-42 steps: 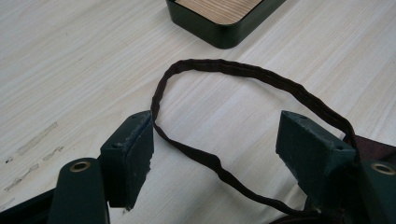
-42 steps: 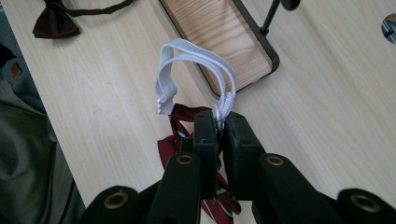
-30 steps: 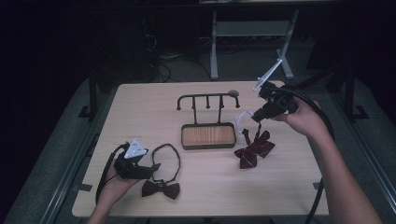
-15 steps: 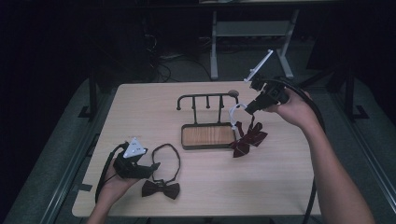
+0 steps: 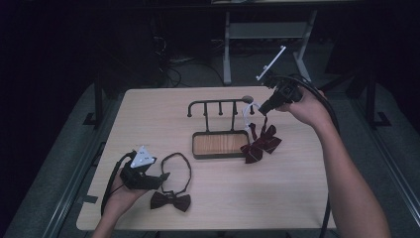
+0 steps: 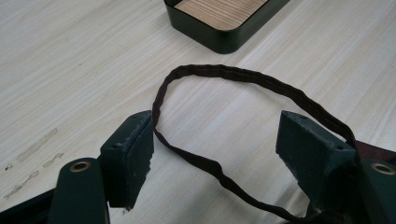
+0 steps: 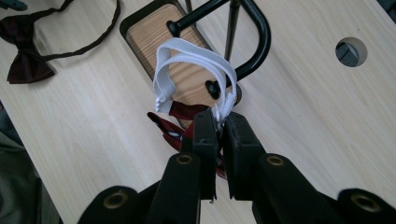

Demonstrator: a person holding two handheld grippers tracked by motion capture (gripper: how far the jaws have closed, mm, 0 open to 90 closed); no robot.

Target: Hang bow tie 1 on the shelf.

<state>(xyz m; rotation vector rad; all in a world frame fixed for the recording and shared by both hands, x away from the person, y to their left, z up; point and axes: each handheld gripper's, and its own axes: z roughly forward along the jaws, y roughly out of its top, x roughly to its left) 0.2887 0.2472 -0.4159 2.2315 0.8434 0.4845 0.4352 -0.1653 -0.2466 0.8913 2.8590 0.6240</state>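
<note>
High view: a pale wood-grain counter (image 5: pixel 297 188) carries a black metal rack with short pegs on a rail above a wood-lined tray base (image 5: pixel 220 130), standing near the counter's middle. The right gripper (image 5: pixel 261 110), held in the person's right hand (image 5: pixel 304 106), is raised just beside the rack's right end. Its jaws are clamped on the white elastic strap (image 5: pixel 249 111) of a dark red striped bow tie (image 5: pixel 260 145), which hangs from the strap, its lower part reaching the counter against the tray's right edge.

Right gripper view: the white strap (image 7: pixel 187 60) loops up from the closed jaws and lies close to the rack's curved black end (image 7: pixel 254 42); whether it is hooked over a peg cannot be told. A round hole (image 7: pixel 351 51) pierces the counter beyond.

Near the front left corner, the left gripper (image 5: pixel 163 177) rests low in the left hand (image 5: pixel 119 196), its jaws spread apart. Just beside it lies a second, dark brown bow tie (image 5: pixel 171 201) with its thin dark neck band (image 5: pixel 177 171) forming a loop on the counter.

Left gripper view: the band (image 6: pixel 224 74) passes between the open jaws, and the tray's corner (image 6: pixel 224 39) appears beyond.
</note>
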